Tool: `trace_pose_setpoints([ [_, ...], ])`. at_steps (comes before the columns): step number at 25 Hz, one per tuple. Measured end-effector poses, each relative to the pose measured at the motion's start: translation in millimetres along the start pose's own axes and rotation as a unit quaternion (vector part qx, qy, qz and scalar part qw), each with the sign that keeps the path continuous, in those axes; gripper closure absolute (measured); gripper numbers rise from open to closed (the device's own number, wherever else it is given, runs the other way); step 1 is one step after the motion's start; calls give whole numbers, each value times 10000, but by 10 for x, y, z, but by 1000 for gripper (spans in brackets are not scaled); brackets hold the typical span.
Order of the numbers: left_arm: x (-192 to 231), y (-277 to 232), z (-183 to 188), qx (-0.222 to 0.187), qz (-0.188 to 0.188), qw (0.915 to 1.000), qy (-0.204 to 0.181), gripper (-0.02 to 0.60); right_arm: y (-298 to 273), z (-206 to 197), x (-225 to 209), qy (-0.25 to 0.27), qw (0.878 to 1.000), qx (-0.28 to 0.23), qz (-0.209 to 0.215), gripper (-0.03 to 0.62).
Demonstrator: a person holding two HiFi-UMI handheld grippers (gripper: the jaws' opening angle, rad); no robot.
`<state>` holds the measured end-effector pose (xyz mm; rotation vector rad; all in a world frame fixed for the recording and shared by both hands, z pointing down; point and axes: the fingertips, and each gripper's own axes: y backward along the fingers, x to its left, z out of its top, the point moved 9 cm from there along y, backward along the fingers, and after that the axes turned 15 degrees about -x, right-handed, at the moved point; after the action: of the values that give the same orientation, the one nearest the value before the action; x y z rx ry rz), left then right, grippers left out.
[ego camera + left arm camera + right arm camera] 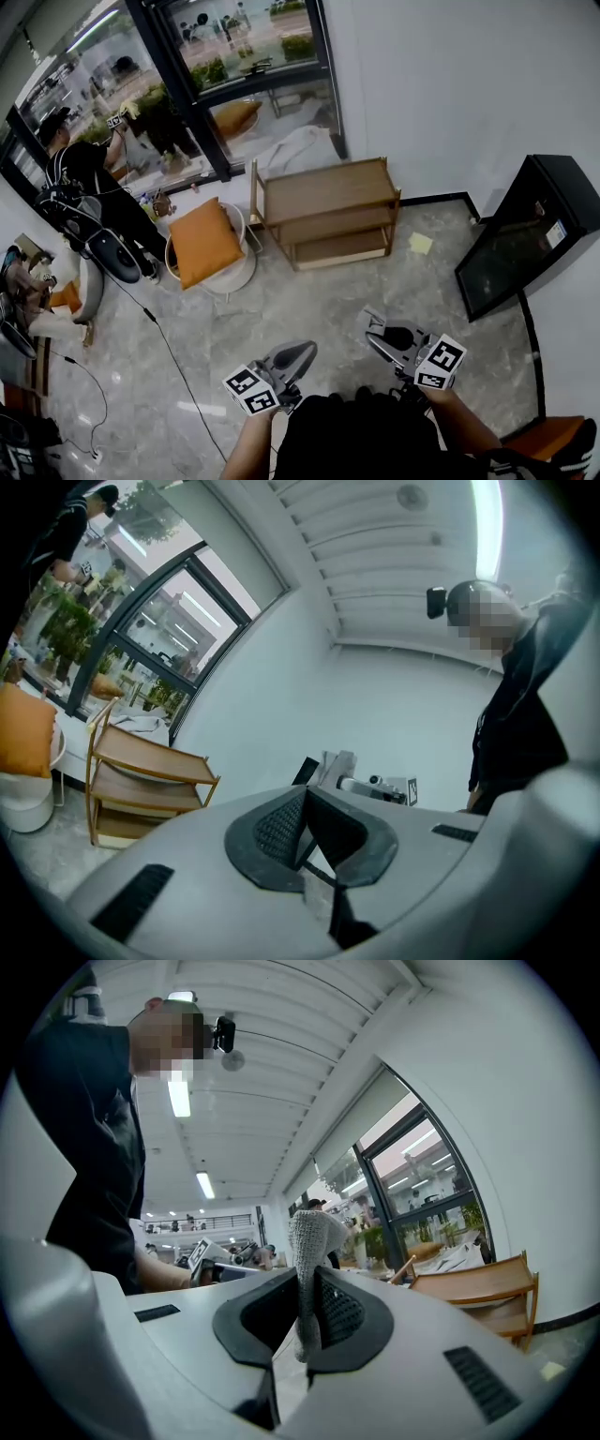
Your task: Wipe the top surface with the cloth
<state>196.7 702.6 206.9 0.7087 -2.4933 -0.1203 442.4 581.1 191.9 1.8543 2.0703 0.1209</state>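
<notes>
Near left, the left tongs (298,354) are closed on nothing, pads touching. The wooden shelf unit (323,187) stands far off, centre. The right tongs (377,326) pinch a grey knitted cloth (309,1241). At right, a black cabinet (525,234) carries a label too small to read.

The cloth (307,1237) you hold is rough grey knit; the shelf (323,187) is smooth matt wood, the floor (309,309) glossy stone.

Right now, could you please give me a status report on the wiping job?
Left gripper shut, empty. Right gripper shut on grey knitted cloth. Light wooden three-tier shelf ahead, not yet reached. Orange-cushioned white chair beside it.
</notes>
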Motion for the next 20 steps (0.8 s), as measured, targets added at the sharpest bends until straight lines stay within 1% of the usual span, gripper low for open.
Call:
trace_pose_setpoints([
  [4, 54, 31, 15, -4, 148, 9999, 39, 571, 21, -15, -84, -67, 9998, 164, 72, 560],
  [8, 253, 123, 54, -53, 216, 9995, 216, 571, -52, -121, -171, -159, 9992, 375, -14, 560],
  [12, 596, 145, 144, -67, 313, 9990, 325, 571, -250, -194, -334, -181, 9987, 484, -30, 560],
  [15, 873, 87, 219, -83, 174, 9988, 442, 571, -476, -240, -507, -161, 9983, 561, -59, 560],
  [17, 1104, 42, 306, -102, 147, 9990, 416, 571, -698, -280, -649, -215, 9981, 570, -109, 560],
  [20, 1499, 31, 453, -156, 288, 9988, 375, 570, -1076, -348, -833, -445, 9974, 520, -229, 560],
])
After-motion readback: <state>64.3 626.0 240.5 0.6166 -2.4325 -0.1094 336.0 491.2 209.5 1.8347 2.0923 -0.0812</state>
